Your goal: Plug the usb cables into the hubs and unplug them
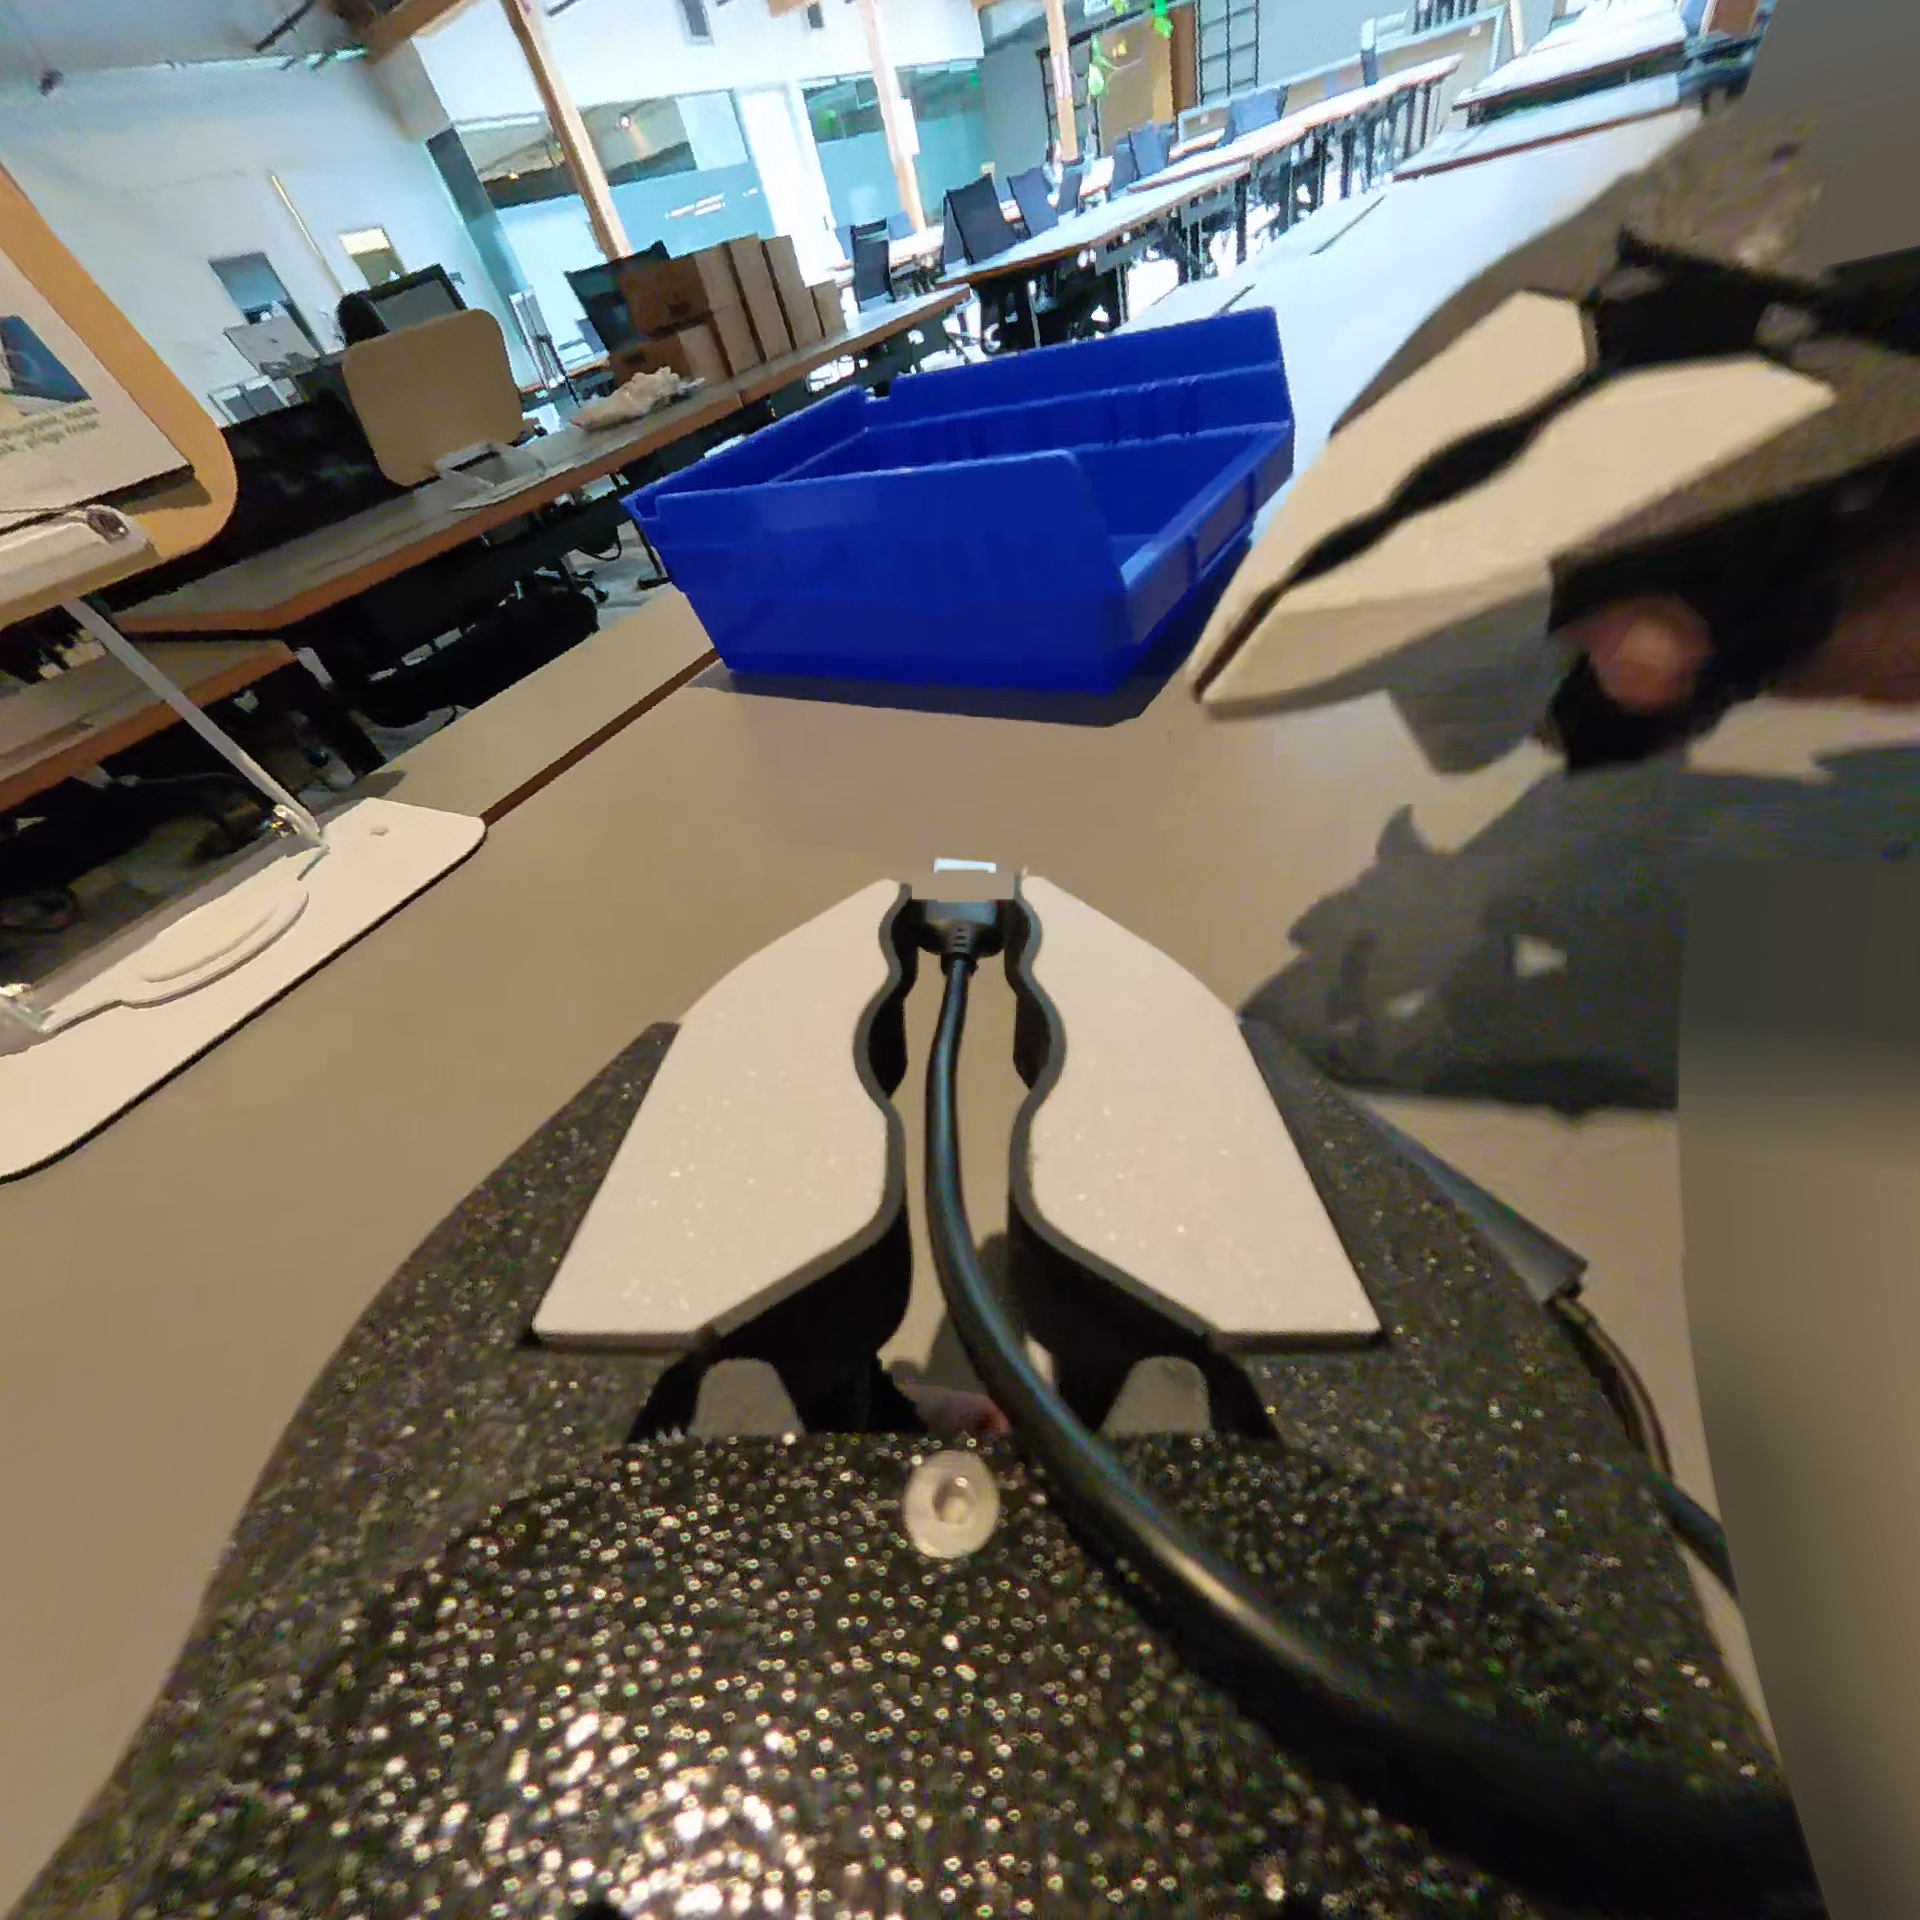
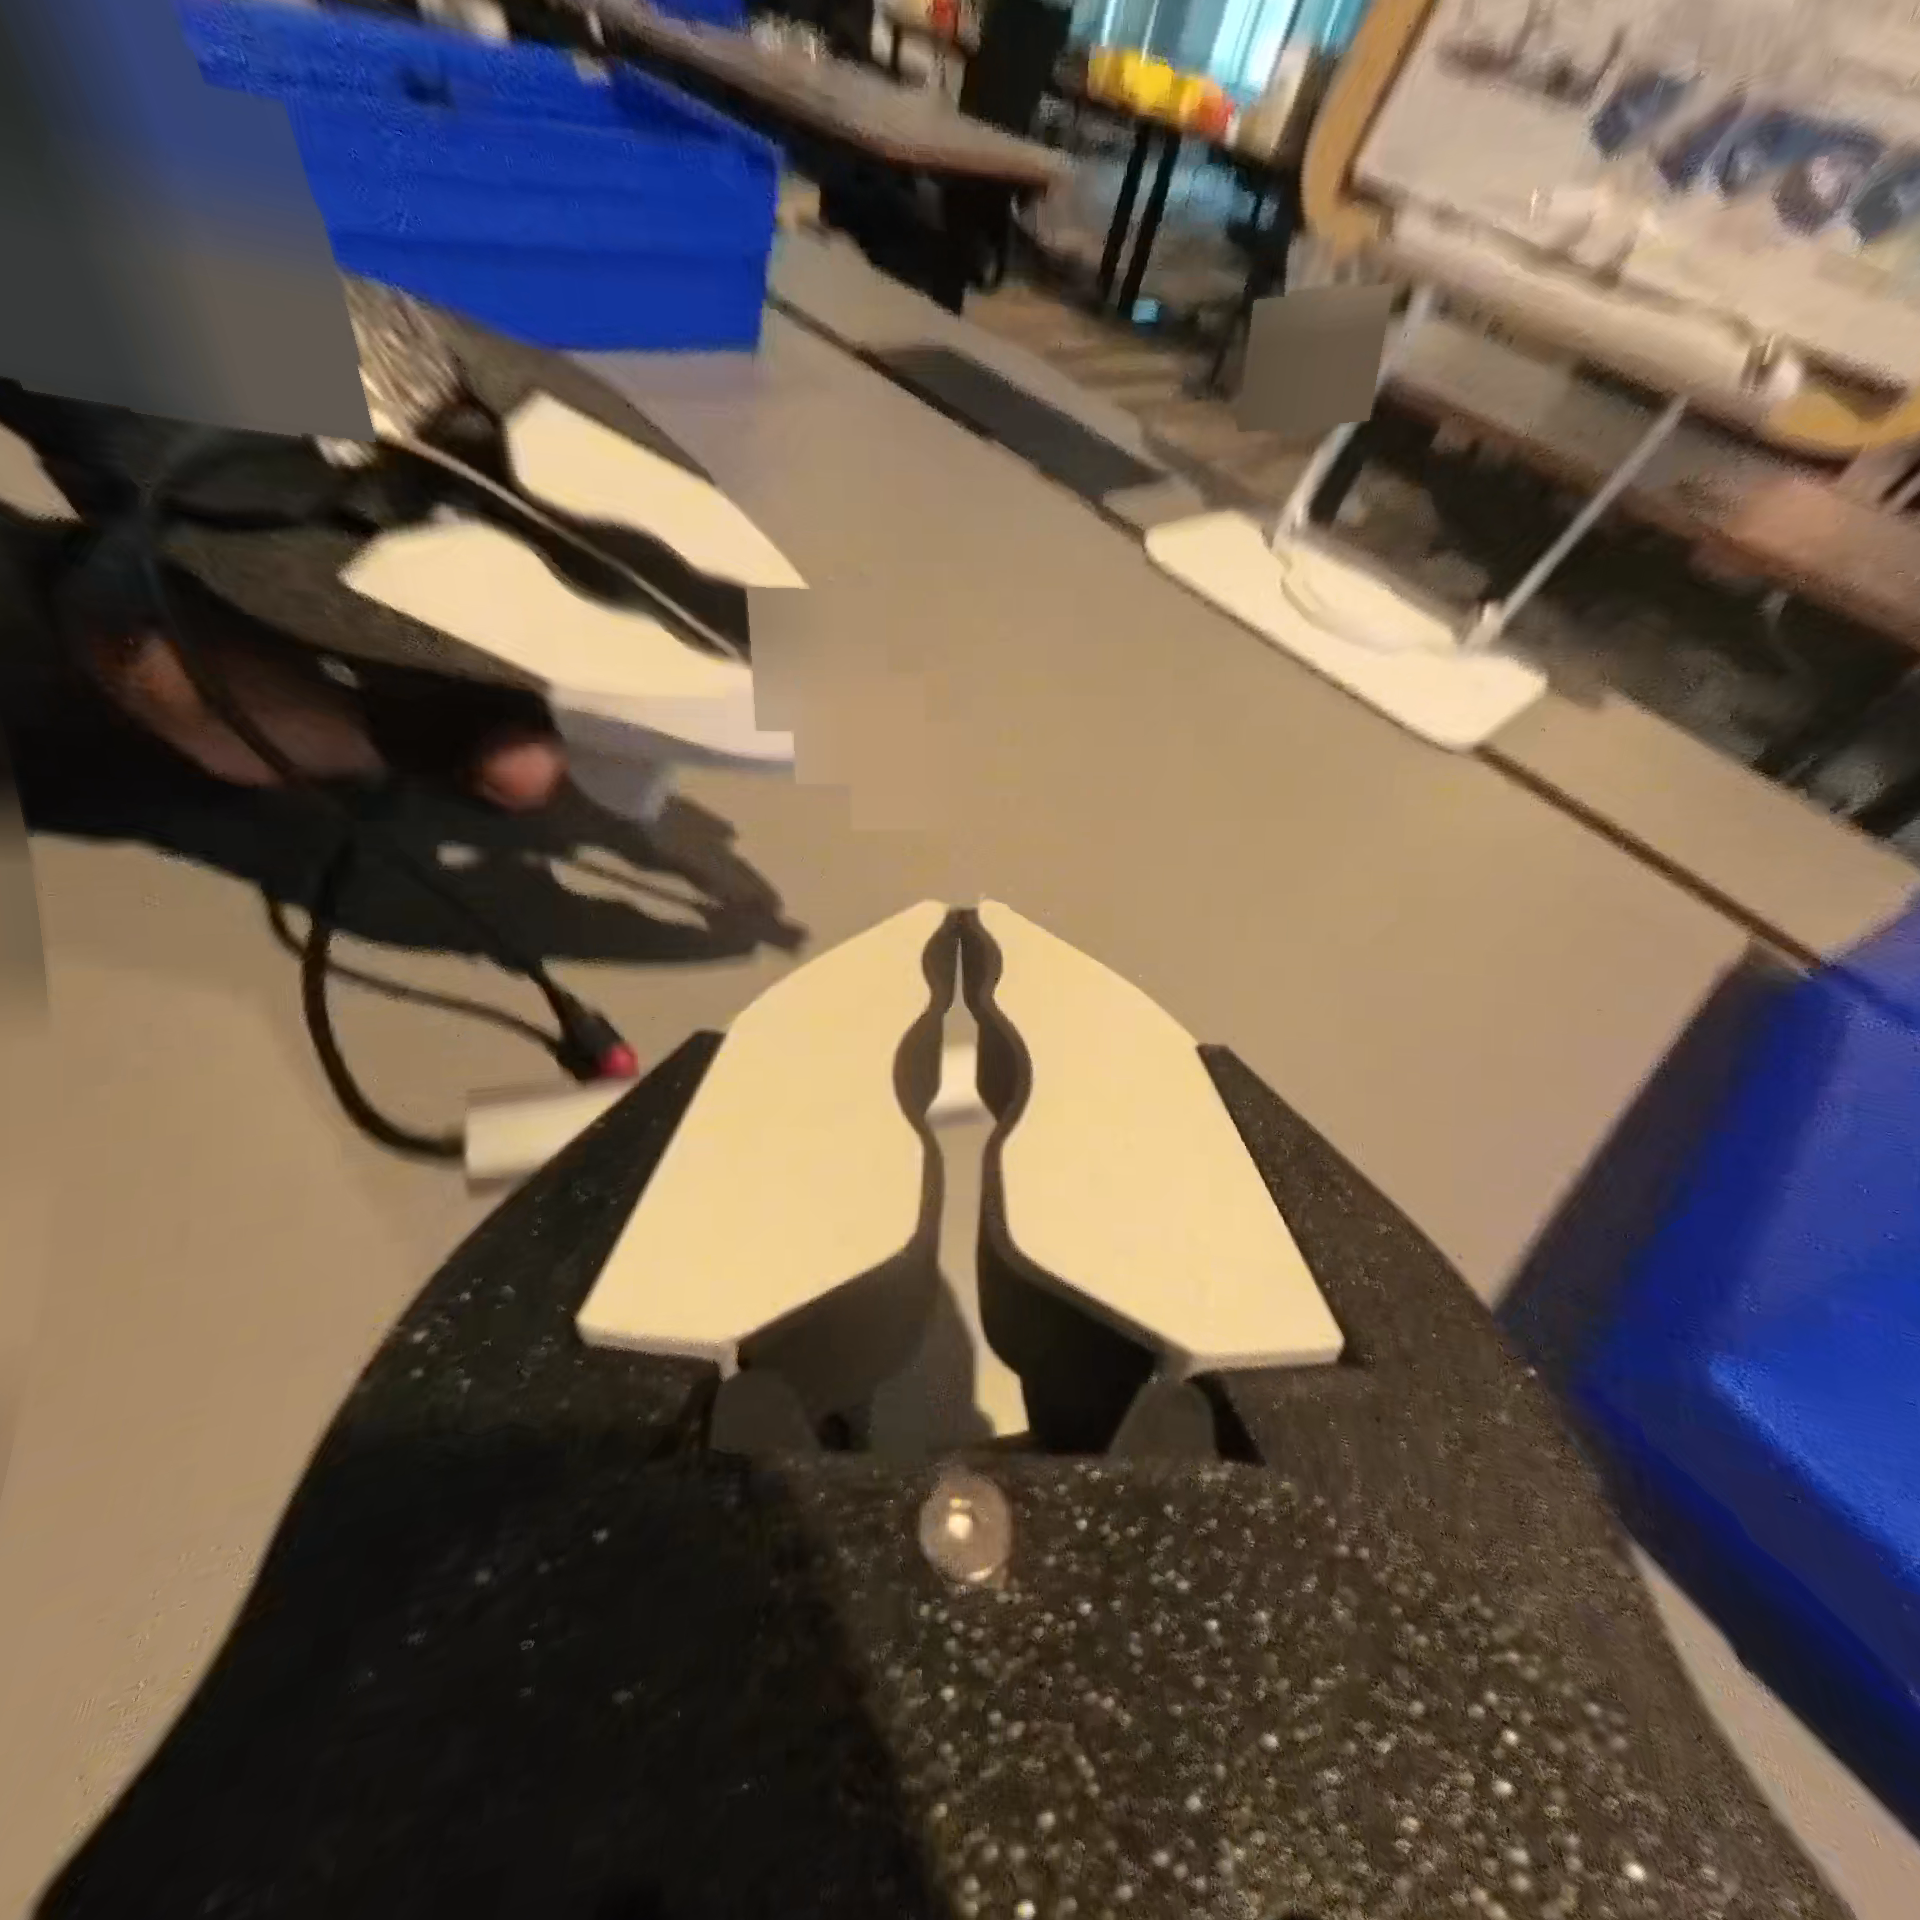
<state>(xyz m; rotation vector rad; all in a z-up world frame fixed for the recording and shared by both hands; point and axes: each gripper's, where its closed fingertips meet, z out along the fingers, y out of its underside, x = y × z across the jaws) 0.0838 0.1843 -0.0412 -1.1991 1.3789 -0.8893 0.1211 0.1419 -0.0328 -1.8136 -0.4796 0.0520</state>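
Observation:
My left gripper (image 1: 964, 881) is shut on the black plug of a USB cable (image 1: 961, 1122), whose metal tip pokes out past the fingertips; the cable runs back between the fingers and off to the right. It is held above the grey table (image 1: 623, 1039). My right gripper (image 2: 964, 912) is shut and empty, hovering over a white hub (image 2: 520, 1135) that lies on the table, partly hidden under its fingers. A black cable with a red-tipped plug (image 2: 613, 1058) lies beside the hub. The right gripper also shows in the left wrist view (image 1: 1216, 665), and the left gripper in the right wrist view (image 2: 764, 649).
A blue plastic bin (image 1: 966, 540) stands on the table ahead of the left gripper. A second blue bin (image 2: 1766, 1247) is close on the right of the right gripper. A white stand base (image 1: 208, 935) sits at the table's left edge. Desks and chairs are beyond. The grippers' ends are close to 7 centimeters from one another. Between my left fingertips and the white hub (image 2: 520, 1135) there is roughly 11 centimeters.

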